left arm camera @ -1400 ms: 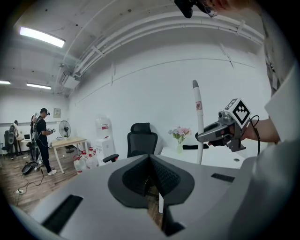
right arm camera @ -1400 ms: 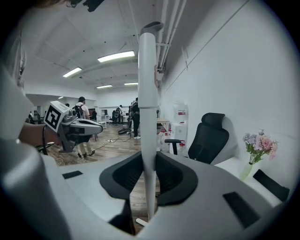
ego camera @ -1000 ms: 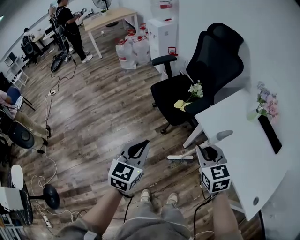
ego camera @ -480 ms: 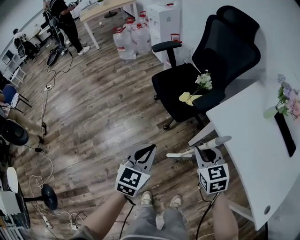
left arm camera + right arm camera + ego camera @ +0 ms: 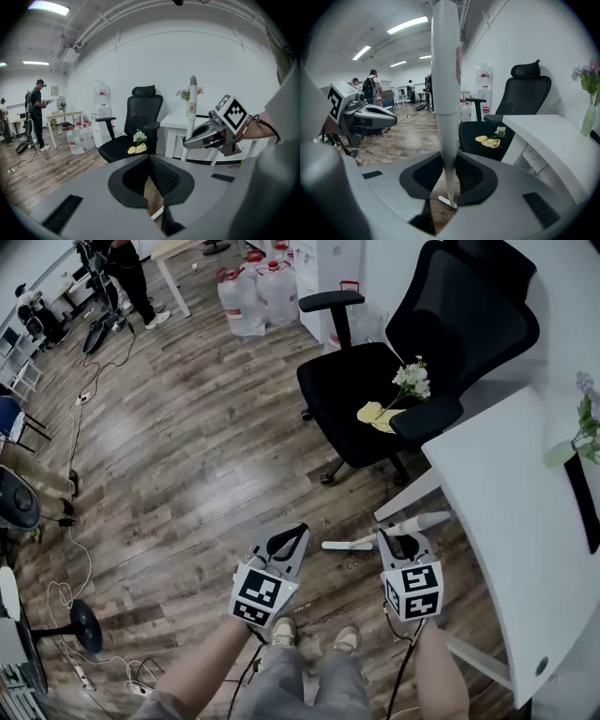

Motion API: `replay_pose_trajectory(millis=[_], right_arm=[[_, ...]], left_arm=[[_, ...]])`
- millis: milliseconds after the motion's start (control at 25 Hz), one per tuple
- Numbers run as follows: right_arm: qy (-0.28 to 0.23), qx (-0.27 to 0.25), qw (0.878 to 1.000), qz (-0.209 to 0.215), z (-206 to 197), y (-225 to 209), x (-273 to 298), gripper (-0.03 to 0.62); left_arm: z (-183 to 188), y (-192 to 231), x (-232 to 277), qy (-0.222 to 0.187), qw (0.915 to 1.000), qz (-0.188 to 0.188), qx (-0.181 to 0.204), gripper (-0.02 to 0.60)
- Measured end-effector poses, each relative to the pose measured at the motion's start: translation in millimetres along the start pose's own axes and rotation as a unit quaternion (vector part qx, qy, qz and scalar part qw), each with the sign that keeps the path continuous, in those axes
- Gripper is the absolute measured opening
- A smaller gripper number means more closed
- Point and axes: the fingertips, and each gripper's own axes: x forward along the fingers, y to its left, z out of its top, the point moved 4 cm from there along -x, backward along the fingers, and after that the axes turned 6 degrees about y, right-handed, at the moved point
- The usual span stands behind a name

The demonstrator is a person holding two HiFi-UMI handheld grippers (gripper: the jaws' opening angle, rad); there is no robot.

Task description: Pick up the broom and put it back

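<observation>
Right gripper (image 5: 401, 545) clamped on the broom (image 5: 417, 521) handle, beside the table's (image 5: 506, 521) left edge, head just above the floor; left gripper (image 5: 286, 547) closed, empty. Broom judged light, stiff and smooth-handled; the thick grip section likely resists slipping best.

My right gripper view cuts off the broom (image 5: 446, 93) handle's top at the upper edge; its head, far down the shaft, shows too small to resolve bristles
</observation>
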Motion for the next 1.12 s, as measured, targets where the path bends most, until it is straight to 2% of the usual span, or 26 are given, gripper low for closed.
replay_pose_trajectory(millis=[280,640,960,1120], right_arm=[[-0.017,-0.003,1.000,-0.009,9.7,-18.1,31.7,0.106],[-0.080,-0.004,0.994,-0.068,28.8,-38.3,55.1,0.117],[-0.062,0.018,0.995,-0.072,18.9,-47.9,70.6,0.154],[-0.057,0.024,0.995,-0.076,17.5,-51.5,73.3,0.153]], left_arm=[[3.6,8.2,23.9,-0.002,0.9999,-0.003,0.016,0.017],[22.6,13.8,48.2,-0.012,0.9996,-0.019,0.017,0.017],[11.9,13.7,50.2,0.012,0.9993,-0.029,0.021,0.017],[11.7,15.6,49.0,0.015,0.9992,-0.030,0.023,0.017]])
